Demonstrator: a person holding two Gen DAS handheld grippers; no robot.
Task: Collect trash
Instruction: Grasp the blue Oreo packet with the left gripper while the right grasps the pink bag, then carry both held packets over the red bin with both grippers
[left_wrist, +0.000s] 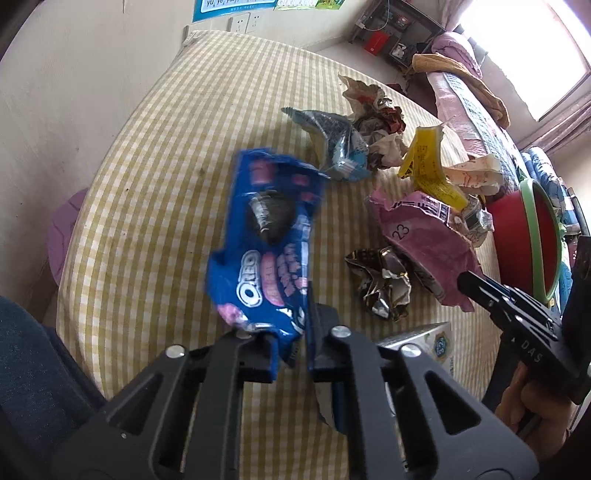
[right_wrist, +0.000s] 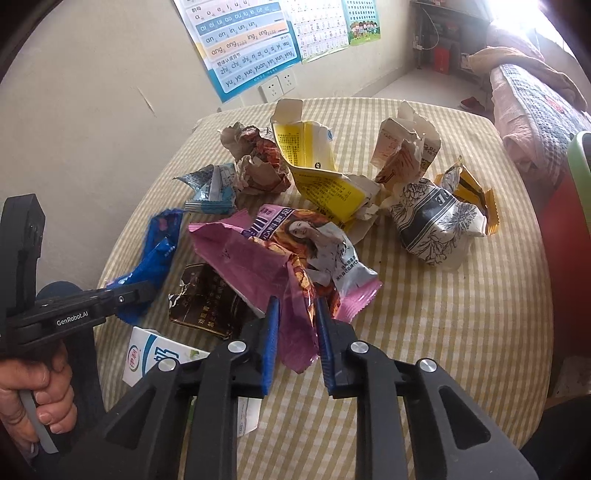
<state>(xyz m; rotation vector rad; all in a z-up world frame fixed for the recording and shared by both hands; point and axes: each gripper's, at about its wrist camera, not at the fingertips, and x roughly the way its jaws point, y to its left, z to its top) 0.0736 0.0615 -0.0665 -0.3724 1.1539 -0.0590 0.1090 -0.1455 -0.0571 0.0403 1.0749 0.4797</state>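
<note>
Left gripper (left_wrist: 291, 347): we had it clamped on the Oreo wrapper (left_wrist: 266, 236), long axis running away
Right gripper (right_wrist: 295, 332): we pinched the pink wrapper (right_wrist: 280, 258); red bin (left_wrist: 532, 236) lay to its right

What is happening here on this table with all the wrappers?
A person is collecting trash from a table with a yellow checked cloth, holding a gripper in each hand. The left gripper is shut on a blue Oreo biscuit wrapper. The right gripper pinches a pink crumpled snack bag. Other crumpled packets remain on the table, and a red bin with a green rim stands beside it.
</note>
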